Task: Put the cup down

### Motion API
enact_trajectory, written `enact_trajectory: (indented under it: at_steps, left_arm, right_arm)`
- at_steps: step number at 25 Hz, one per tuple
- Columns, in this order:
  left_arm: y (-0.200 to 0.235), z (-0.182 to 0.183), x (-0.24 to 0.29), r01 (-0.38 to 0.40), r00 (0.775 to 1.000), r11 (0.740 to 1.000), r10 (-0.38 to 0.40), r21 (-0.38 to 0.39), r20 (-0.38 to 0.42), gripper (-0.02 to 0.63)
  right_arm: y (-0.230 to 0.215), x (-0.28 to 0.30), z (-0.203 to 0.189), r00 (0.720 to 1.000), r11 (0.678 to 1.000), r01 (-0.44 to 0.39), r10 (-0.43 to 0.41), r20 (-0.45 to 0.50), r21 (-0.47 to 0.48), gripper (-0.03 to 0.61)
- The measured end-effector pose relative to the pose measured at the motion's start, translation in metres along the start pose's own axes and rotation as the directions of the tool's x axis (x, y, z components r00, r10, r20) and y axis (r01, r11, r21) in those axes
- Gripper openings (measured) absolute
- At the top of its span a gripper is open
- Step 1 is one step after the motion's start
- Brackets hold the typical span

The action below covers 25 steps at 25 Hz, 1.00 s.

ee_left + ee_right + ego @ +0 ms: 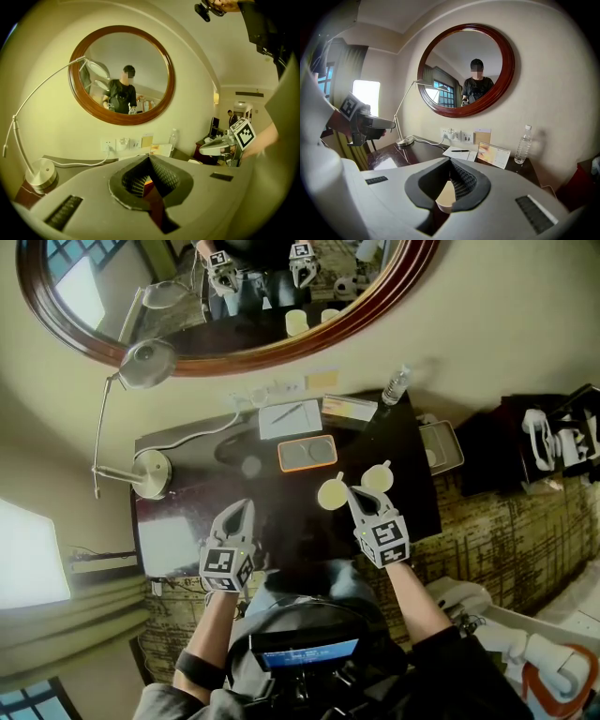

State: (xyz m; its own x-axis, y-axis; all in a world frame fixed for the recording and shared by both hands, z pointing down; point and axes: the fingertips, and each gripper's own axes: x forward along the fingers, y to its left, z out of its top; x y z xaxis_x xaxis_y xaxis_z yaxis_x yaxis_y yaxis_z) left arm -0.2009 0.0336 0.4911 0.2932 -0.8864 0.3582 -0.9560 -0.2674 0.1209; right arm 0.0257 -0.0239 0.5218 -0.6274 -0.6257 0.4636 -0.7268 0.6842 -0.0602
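left hand-held gripper (pixel 240 510): jaws together, nothing in them
right hand-held gripper (pixel 352 491): I have it pinched on cup rim
cup (pixel 330 494): at table (pixel 187 465) front right, just beside second cup (pixel 377 476); resting or lifted, I can't tell

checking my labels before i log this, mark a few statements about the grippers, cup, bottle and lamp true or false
1. The right gripper is shut on the rim of a cream cup. True.
2. The left gripper holds a cup. False: it is shut with nothing between its jaws.
3. The water bottle lies on its side. False: it stands upright by the wall.
4. A desk lamp stands on the desk. True.
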Motion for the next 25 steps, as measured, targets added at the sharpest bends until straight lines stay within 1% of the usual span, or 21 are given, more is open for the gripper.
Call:
enact_trajectory:
  at_steps: [3, 6, 9, 11, 12, 13, 17, 19, 22, 23, 25]
  left_arm:
    - [0.001, 0.002, 0.005, 0.002, 1.000, 1.000, -0.002, 0.005, 0.001, 0.002]
    - [-0.001, 0.003, 0.010, 0.011, 1.000, 1.000, -0.011, 0.004, -0.011, 0.002]
    - [-0.007, 0.011, 0.016, 0.025, 0.999, 1.000, -0.025, 0.007, -0.020, 0.002]
    - [-0.008, 0.007, 0.019, 0.038, 0.999, 0.999, -0.038, 0.017, -0.031, 0.002]
    - [-0.010, 0.006, 0.021, 0.045, 0.998, 0.999, -0.044, 0.016, -0.039, 0.002]
    - [-0.012, 0.005, 0.022, 0.052, 0.998, 0.999, -0.051, 0.016, -0.048, 0.002]
    - [-0.018, -0.002, 0.030, 0.080, 0.994, 0.996, -0.078, 0.027, -0.077, 0.002]
    - [-0.019, -0.010, 0.033, 0.090, 0.992, 0.995, -0.087, 0.034, -0.095, 0.002]
    - [-0.023, -0.020, 0.041, 0.105, 0.988, 0.993, -0.098, 0.051, -0.122, 0.002]
    - [-0.026, -0.021, 0.044, 0.116, 0.986, 0.992, -0.108, 0.058, -0.123, 0.002]
    - [-0.030, -0.022, 0.049, 0.129, 0.985, 0.989, -0.120, 0.067, -0.125, 0.002]
  right_arm:
    - [-0.008, 0.000, -0.001, 0.999, 0.999, 0.037, -0.037, 0.002, -0.003, 0.018]
    - [-0.018, -0.001, -0.012, 0.997, 0.997, 0.073, -0.073, -0.022, 0.018, 0.024]
    - [-0.030, -0.002, -0.024, 0.993, 0.993, 0.112, -0.110, -0.036, 0.046, 0.111]
    - [-0.040, -0.003, -0.032, 0.988, 0.987, 0.148, -0.145, -0.046, 0.064, 0.210]
    - [-0.044, -0.004, -0.038, 0.985, 0.983, 0.169, -0.165, -0.057, 0.077, 0.247]
    - [-0.049, -0.006, -0.044, 0.980, 0.977, 0.192, -0.186, -0.070, 0.090, 0.288]
    - [-0.073, -0.008, -0.075, 0.952, 0.950, 0.292, -0.277, -0.126, 0.112, 0.403]
    - [-0.086, -0.008, -0.090, 0.939, 0.938, 0.327, -0.309, -0.154, 0.115, 0.439]
    - [-0.106, -0.004, -0.110, 0.921, 0.925, 0.364, -0.340, -0.188, 0.111, 0.454]
    - [-0.112, -0.002, -0.116, 0.918, 0.922, 0.371, -0.345, -0.197, 0.111, 0.468]
    - [-0.120, 0.005, -0.127, 0.918, 0.922, 0.368, -0.339, -0.207, 0.121, 0.471]
